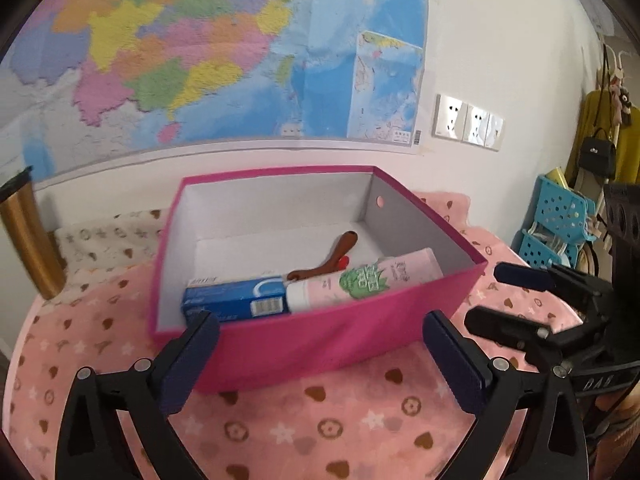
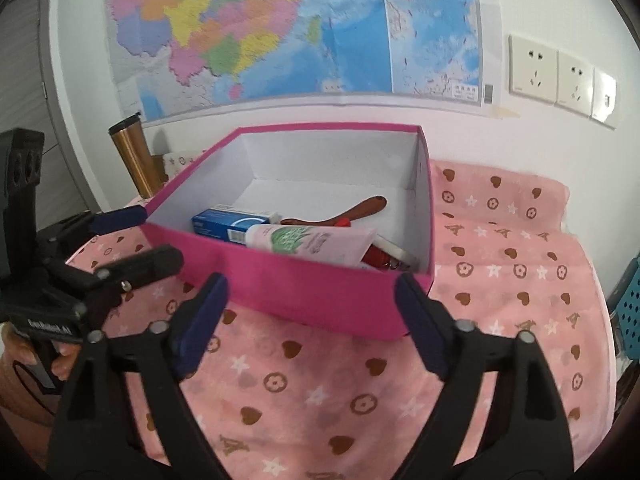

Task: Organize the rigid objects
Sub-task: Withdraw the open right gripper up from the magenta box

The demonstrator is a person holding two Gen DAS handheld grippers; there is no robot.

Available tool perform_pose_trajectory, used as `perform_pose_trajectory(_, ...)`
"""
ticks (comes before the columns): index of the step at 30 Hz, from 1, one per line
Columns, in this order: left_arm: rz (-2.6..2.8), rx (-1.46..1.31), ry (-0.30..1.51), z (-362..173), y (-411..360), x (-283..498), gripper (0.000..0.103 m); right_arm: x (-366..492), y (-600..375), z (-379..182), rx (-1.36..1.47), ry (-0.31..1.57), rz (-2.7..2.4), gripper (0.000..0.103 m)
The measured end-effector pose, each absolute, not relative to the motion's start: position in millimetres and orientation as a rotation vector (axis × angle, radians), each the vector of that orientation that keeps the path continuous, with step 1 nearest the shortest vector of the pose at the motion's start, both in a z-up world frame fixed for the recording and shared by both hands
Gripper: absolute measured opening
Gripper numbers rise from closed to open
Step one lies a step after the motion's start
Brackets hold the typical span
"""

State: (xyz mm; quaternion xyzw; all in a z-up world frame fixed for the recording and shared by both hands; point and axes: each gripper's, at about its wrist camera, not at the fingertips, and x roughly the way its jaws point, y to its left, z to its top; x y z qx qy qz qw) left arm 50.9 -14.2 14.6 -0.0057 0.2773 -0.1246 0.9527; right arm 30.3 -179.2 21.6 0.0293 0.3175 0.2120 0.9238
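A pink open box (image 1: 304, 344) (image 2: 312, 284) stands on the pink patterned cloth (image 1: 320, 432) (image 2: 320, 392). Inside lie a blue carton (image 1: 236, 296) (image 2: 228, 226), a pink tube (image 1: 368, 280) (image 2: 312, 242), a brown wooden tool (image 1: 332, 258) (image 2: 344, 212) and a red-and-white item (image 2: 384, 254). My left gripper (image 1: 320, 340) is open and empty just in front of the box. My right gripper (image 2: 312, 308) is open and empty at the box's near wall. Each gripper also shows in the other view: the right one (image 1: 508, 292), the left one (image 2: 136, 236).
A gold tumbler (image 1: 24, 240) (image 2: 134, 156) stands at the back left. A map (image 1: 200, 48) (image 2: 280, 28) and wall sockets (image 1: 468, 122) (image 2: 560, 76) are on the wall behind. Blue perforated baskets (image 1: 556, 220) and hanging bags stand at the right.
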Motion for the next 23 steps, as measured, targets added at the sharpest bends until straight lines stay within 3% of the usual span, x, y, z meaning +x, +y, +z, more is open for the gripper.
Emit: perform_pose_trajectory(23, -0.087, -0.011, 0.616, -20.3, -4.8, -1.3, 0.103, -32.3, -153.7, -11.8, 0.029, 0.665, 0.411, 0.09)
